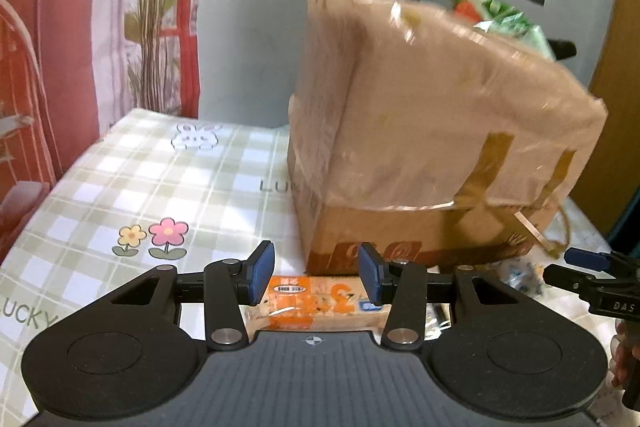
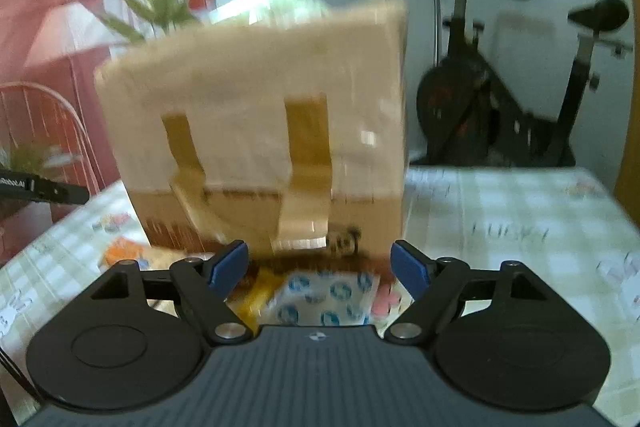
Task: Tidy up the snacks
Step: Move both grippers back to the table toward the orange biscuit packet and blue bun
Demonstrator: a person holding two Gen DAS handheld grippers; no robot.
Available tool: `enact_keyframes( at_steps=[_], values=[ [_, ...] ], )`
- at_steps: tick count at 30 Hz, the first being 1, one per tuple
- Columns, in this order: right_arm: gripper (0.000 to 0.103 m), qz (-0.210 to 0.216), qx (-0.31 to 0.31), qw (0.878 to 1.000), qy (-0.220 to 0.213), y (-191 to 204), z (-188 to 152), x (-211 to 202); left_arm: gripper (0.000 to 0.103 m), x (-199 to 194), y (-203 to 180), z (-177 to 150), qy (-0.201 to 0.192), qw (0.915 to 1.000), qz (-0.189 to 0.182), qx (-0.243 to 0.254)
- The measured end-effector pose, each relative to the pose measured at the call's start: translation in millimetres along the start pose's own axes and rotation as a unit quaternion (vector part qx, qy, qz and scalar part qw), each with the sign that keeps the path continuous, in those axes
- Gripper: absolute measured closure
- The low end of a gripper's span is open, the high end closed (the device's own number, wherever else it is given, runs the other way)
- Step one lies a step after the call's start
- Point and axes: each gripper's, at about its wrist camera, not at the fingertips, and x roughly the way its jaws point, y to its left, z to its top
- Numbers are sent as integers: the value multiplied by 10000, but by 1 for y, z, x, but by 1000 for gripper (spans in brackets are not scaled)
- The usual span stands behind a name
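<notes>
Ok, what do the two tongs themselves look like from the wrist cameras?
Both are alike: the left tongs and right tongs have black linkage arms with silver pivot pins, flat blue pads on the fingertips, and a ribbed dark grey body with a small crosshair mark. Round black discs sit on either side. No cables or sleeves are visible.

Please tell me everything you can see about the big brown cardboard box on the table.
The big brown cardboard box stands upright on the green checked tablecloth. It looks like plain cardboard wrapped in shiny clear tape, with two darker brown tape strips running down one side. Red print runs along its bottom edge. Its flaps stand up, and a green packet sticks out of the top. Small snack packs lie before its base; whether they touch it is unclear.
</notes>
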Motion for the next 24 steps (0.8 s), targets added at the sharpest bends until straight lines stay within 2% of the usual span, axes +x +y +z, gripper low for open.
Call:
enact_keyframes(
  at_steps=[4, 11, 13, 19, 24],
  values=[
    [22, -33, 100, 9991, 409, -2, -6, 26, 55, 21, 9, 2, 154, 9999, 41, -33],
    [20, -306, 252, 9963, 759, -1, -6, 63, 55, 46, 17, 9, 269, 9995, 138, -48],
    [20, -415, 202, 9956, 814, 1, -10, 67, 55, 52, 19, 9, 317, 9994, 79, -72],
    [21, -345, 434, 9951, 817, -9, -21, 63, 55, 67, 19, -1, 622, 9979, -126, -129],
    [21, -295, 507, 9952, 787, -11, -21, 66, 55, 60, 22, -9, 658, 9974, -212, -199]
  ],
)
